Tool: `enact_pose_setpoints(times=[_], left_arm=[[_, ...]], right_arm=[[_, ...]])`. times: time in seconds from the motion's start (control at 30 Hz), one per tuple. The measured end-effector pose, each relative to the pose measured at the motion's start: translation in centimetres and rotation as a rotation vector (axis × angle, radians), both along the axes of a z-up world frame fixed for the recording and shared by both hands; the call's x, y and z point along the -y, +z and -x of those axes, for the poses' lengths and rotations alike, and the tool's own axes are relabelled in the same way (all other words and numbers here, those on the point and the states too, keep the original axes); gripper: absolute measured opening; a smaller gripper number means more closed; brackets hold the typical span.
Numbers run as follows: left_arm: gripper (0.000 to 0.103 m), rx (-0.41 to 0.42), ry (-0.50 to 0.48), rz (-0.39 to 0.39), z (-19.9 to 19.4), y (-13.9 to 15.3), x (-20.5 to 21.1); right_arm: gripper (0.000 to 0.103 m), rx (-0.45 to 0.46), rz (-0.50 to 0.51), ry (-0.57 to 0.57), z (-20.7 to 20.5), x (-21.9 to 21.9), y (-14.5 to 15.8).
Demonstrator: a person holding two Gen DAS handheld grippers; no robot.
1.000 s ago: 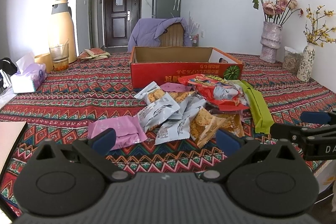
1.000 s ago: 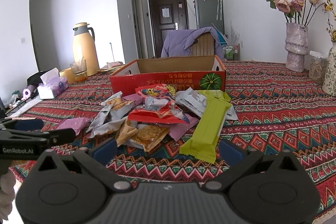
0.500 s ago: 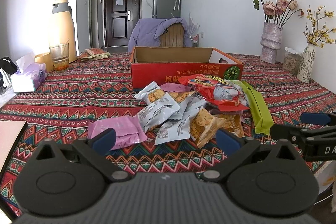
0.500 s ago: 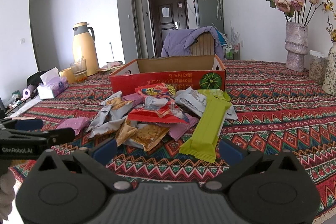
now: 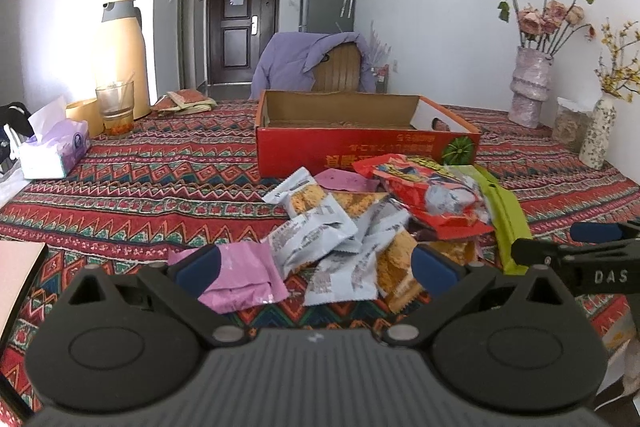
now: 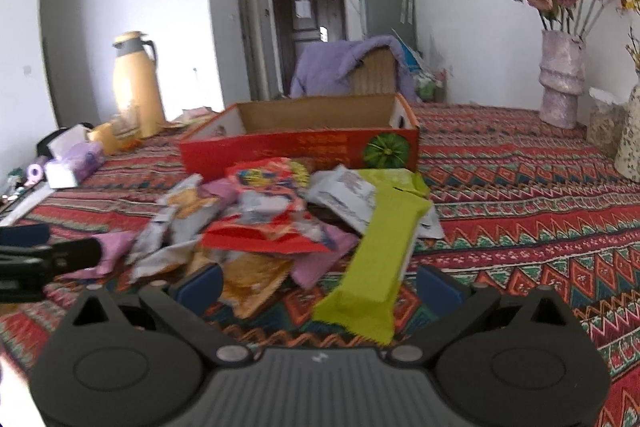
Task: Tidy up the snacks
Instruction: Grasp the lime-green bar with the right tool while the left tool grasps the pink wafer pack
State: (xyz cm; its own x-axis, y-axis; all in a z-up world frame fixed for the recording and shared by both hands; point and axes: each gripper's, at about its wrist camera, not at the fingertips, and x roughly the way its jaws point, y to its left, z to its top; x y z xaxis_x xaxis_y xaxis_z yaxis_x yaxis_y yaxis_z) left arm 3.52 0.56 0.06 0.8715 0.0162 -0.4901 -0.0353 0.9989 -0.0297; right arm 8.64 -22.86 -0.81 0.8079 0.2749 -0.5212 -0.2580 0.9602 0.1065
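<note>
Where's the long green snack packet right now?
The long green packet lies on the pile's right edge, in front of the red box, leaning on a white packet.

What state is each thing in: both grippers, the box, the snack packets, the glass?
Left gripper: open, empty, above the pile's near edge.
Right gripper: open, empty, green packet's near end between its fingers.
Red cardboard box: open-topped, no snacks seen inside.
Green packet: sealed, lying against the pile.
Pink packet: sealed, flat on the cloth.
Glass: upright, some orange contents at the bottom.
</note>
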Motion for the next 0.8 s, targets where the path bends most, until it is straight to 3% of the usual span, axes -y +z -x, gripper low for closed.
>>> enact_pose_setpoints(times=[0.13,0.37,0.67,0.8], left_arm=[[0.103,-0.013,0.026,0.004,-1.3,0.0,-0.7],[0.103,-0.040,0.061,0.010,-3.1,-0.3,-1.6],[0.103,-0.069,0.110,0.014,-3.8,-0.8,-3.1],[0.103,-0.094,0.126,0.006,-3.9,-1.1,-3.8]], right_arm=[[0.091,-0.041,0.010,-0.053,-2.7,0.9,-0.6],[0.062,-0.096,0.042,-0.126,-6.3,1.6,-1.9],[0.050,-0.160,0.042,-0.121,-8.7,0.6,-3.2],[0.040,-0.142,0.050,-0.121,-8.6,0.4,-3.4]])
